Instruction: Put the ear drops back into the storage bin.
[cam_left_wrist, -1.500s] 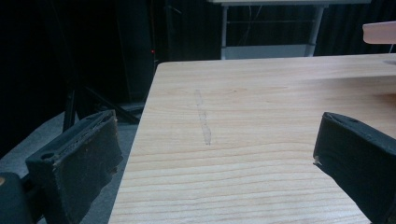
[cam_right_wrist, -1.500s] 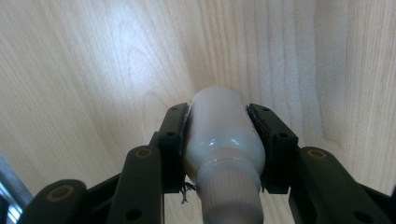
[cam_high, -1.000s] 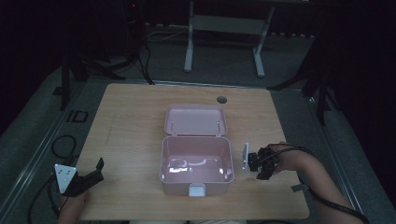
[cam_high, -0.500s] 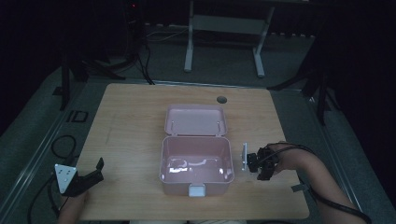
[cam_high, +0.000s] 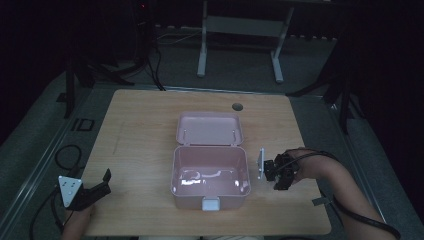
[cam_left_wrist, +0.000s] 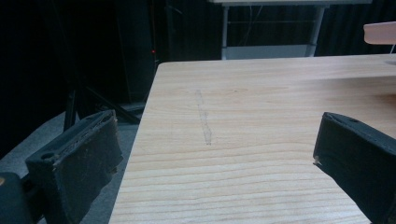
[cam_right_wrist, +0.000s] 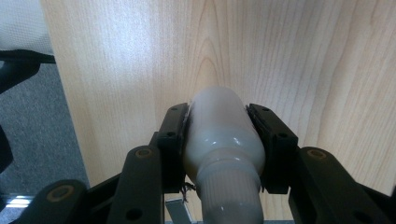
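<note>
One small white plastic bottle (cam_right_wrist: 224, 135) is clamped between the right gripper's (cam_right_wrist: 223, 122) jaws over the table beside the open, empty pink plastic box (cam_high: 210, 175), still unpacked; the left gripper (cam_left_wrist: 219, 154) rests released.

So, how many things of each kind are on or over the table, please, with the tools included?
Pink box, lid open: 1
White bottle, held in the right tool: 1
Tools, left and right: 2
Total: 4
</note>
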